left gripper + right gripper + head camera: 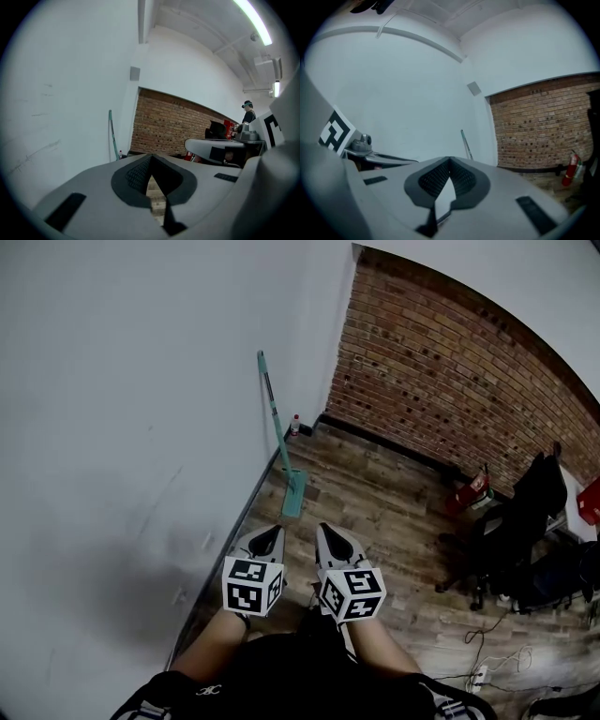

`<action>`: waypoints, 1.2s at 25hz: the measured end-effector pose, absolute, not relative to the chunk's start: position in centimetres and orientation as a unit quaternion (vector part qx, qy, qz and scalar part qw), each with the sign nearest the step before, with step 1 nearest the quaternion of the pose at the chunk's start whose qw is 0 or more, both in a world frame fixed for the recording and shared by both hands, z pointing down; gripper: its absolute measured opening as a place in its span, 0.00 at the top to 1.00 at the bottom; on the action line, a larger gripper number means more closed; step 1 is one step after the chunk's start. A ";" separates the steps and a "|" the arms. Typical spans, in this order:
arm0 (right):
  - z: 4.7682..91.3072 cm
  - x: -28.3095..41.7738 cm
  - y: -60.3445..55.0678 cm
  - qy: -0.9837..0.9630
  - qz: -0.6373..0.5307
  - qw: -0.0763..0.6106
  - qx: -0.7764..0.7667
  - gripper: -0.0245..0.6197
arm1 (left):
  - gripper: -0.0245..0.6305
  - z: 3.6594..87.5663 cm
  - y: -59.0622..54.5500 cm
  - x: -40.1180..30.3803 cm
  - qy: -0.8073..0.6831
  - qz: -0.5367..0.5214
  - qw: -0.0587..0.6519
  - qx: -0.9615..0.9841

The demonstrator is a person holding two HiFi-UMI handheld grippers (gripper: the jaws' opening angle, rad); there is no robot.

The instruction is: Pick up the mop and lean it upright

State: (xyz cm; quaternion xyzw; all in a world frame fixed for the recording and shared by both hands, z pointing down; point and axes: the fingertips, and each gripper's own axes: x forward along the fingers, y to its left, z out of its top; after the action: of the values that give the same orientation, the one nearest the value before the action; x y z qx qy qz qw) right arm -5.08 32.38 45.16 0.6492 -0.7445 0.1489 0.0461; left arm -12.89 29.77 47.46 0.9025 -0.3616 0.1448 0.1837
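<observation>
The mop [274,423] has a teal handle and a flat teal head [292,494]. It stands upright against the white wall near the corner, its head on the wood floor. It shows far off in the left gripper view as a thin mop handle [112,136] and in the right gripper view as a mop handle [466,144]. My left gripper [273,532] and right gripper [325,530] are side by side close to my body, well short of the mop. Both are shut with nothing between the jaws, as the left gripper [151,157] and right gripper [450,161] show in their own views.
A small bottle [294,425] stands in the corner beside the mop. A brick wall [450,362] runs along the far side, with a red fire extinguisher [473,489] at its foot. A black office chair [514,521] and floor cables [483,652] are at right. A person [247,112] stands far right.
</observation>
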 end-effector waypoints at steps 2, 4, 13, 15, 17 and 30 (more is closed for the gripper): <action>46.1 -4.1 31.3 -0.748 0.157 0.050 0.643 0.94 | 0.97 48.0 28.6 -11.8 -0.365 0.150 0.187 0.900; 46.5 -2.8 29.6 -0.749 0.160 0.051 0.640 0.94 | 0.97 48.3 26.8 -10.5 -0.370 0.152 0.186 0.897; 44.4 6.3 23.5 -0.769 0.148 0.042 0.621 0.94 | 0.97 45.7 20.8 -2.4 -0.407 0.150 0.164 0.886; 43.5 8.0 22.3 -0.775 0.138 0.044 0.615 0.94 | 0.97 45.1 19.4 -0.5 -0.411 0.153 0.160 0.884; 43.0 9.8 21.4 -0.779 0.129 0.046 0.612 0.94 | 0.97 44.4 18.4 1.6 -0.411 0.155 0.154 0.885; 46.4 14.1 17.3 -0.789 0.177 0.060 0.585 0.94 | 0.97 47.5 16.6 6.9 -0.407 0.197 0.152 0.879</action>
State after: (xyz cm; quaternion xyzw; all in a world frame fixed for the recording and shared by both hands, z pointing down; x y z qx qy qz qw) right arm 14.14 17.32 46.39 0.5849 -0.7893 0.1771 0.0596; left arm 6.87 16.56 47.52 0.8788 -0.4069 0.1972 0.1524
